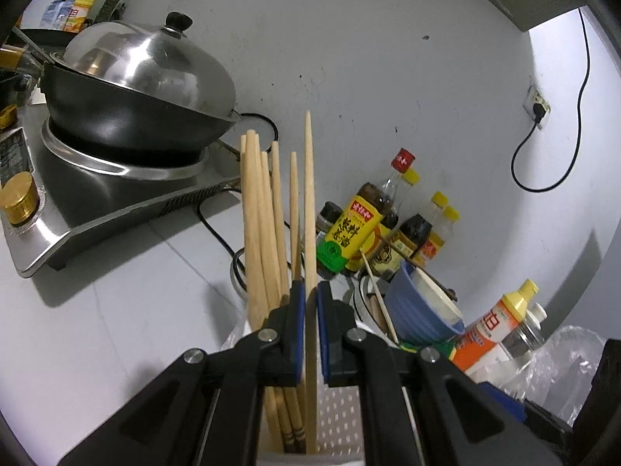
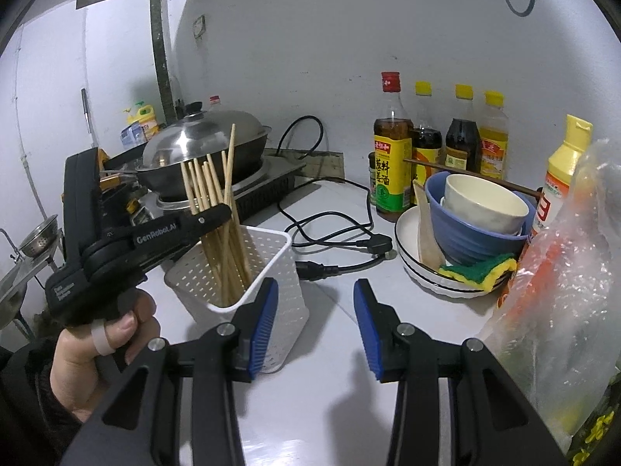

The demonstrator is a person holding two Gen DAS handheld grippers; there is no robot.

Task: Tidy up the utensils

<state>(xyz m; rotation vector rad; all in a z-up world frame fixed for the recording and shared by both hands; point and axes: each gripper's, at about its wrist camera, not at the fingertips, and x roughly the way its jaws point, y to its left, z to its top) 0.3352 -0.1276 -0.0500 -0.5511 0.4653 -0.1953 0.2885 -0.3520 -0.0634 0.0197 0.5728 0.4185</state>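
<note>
Wooden chopstick (image 1: 309,209): pinched upright between the blue pads of the left tool (image 1: 310,303), its tip rising above the others, its lower end down in the holder.
Left tool: clamped tight on that single chopstick; in the right wrist view it reaches in from the left, held in a person's hand (image 2: 104,353).
Other chopsticks (image 1: 264,225): a loose bunch standing in the holder, leaning left of the gripped one.
Holder (image 2: 248,272): white perforated plastic basket, standing on the pale surface (image 2: 333,388) just ahead of the right tool's left finger.
Right tool (image 2: 315,322): jaws partly apart, nothing between them, above bare surface beside the holder.
Wok (image 1: 128,112): black, with a steel lid (image 1: 155,66), sitting on a silver cooker (image 1: 97,194) at the back left of the surface.
Bowls: a blue bowl (image 2: 465,240) with a cream bowl (image 2: 485,206) nested inside, on a white plate (image 2: 411,233) toward the right; a dark chopstick (image 2: 465,176) lies across the rims.
Sponge (image 2: 477,272): yellow and green, on the plate's front rim.
Sauce bottles (image 2: 392,147): a row against the back wall.
Black cable (image 2: 330,233): looped on the surface between holder and plate.
Plastic bag (image 2: 555,310): clear, at the right edge.
</note>
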